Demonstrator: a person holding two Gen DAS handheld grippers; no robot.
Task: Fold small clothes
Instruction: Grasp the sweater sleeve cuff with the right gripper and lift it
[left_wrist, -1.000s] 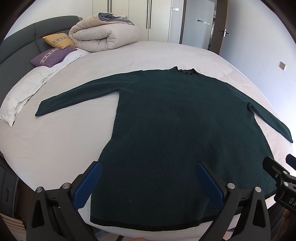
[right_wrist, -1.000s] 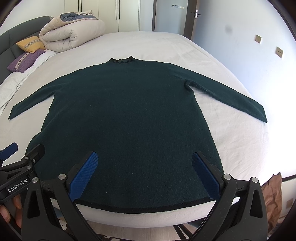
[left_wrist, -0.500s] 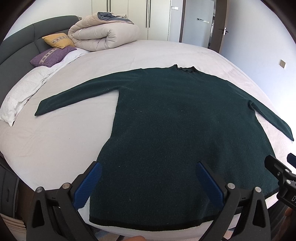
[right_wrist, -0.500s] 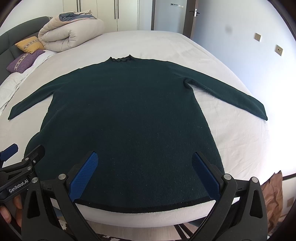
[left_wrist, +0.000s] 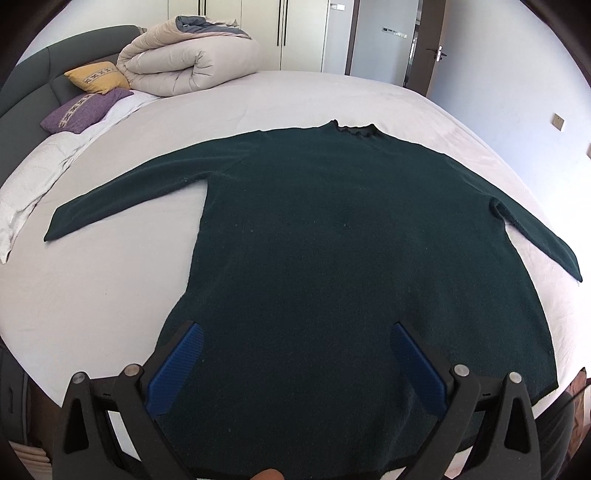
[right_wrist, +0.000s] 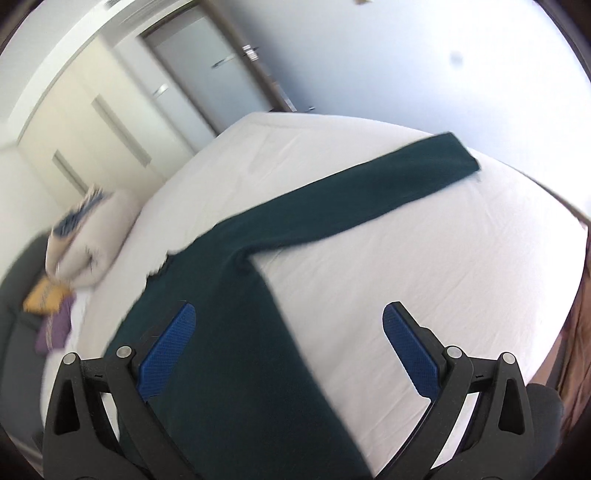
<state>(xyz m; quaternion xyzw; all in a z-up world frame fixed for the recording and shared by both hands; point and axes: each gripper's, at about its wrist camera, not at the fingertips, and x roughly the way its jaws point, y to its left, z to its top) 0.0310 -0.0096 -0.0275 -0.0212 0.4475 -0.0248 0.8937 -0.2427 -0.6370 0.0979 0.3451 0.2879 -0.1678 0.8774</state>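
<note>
While the sweater (left_wrist: 351, 258) lies flat on the bed (left_wrist: 110, 295), both tools (left_wrist: 295, 354) (right_wrist: 284, 332) hover spread apart, empty.

one dark green sweater (left_wrist: 332, 258) with two sleeves lies on one bed (left_wrist: 110, 295). at the bed's head: one rolled duvet (left_wrist: 192, 62), one yellow cushion (left_wrist: 98, 75), one purple cushion (left_wrist: 85, 110).

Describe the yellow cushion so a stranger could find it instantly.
Start at the grey padded headboard on the white bed. The mustard-yellow patterned cushion leans there, beside the rolled beige duvet and above a purple cushion; it is the only yellow item.
</note>
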